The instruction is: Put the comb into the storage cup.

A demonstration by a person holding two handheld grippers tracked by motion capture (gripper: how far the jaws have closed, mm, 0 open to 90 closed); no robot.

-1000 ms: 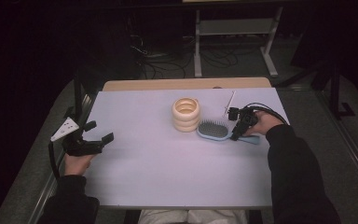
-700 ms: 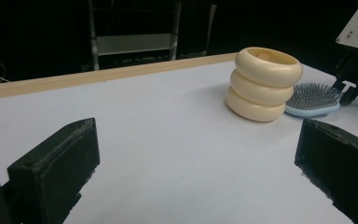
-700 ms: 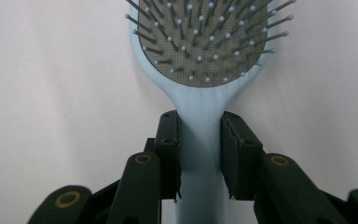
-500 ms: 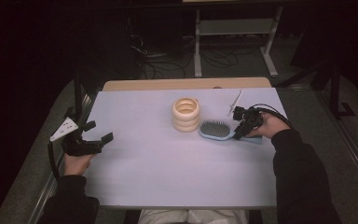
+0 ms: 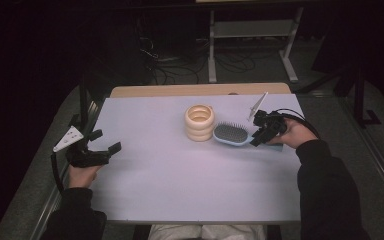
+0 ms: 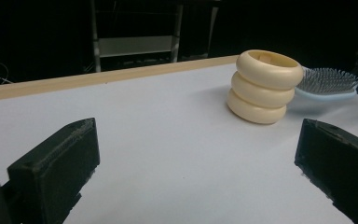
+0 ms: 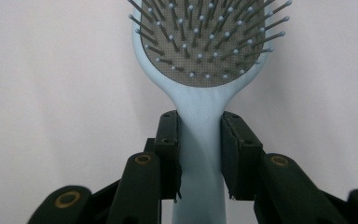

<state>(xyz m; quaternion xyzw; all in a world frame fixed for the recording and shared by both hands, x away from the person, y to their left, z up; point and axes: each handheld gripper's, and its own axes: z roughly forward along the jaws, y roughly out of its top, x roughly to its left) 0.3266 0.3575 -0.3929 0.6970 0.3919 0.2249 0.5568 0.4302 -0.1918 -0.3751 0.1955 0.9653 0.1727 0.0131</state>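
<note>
Open tongs point(image 6: 196, 172); cream ringed holder point(image 6: 264, 87), blue hairbrush point(image 6: 328, 84) touching

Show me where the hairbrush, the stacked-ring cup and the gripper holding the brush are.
hairbrush point(image 7: 200, 42), right gripper view, on its bristle pad.
cream ringed cup point(image 5: 199, 123), high view, on its side wall.
right gripper point(image 7: 199, 154), right gripper view, between its fingertips, clamped on the brush handle.

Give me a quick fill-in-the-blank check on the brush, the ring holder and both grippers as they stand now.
1. The right gripper is shut on the brush at its ____.
2. The brush's bristles face ____.
3. The cream holder is shaped like ____ stacked rings.
4. The left gripper has its jaws ____, with nothing between them.

Missing words: handle; up; three; open
</note>
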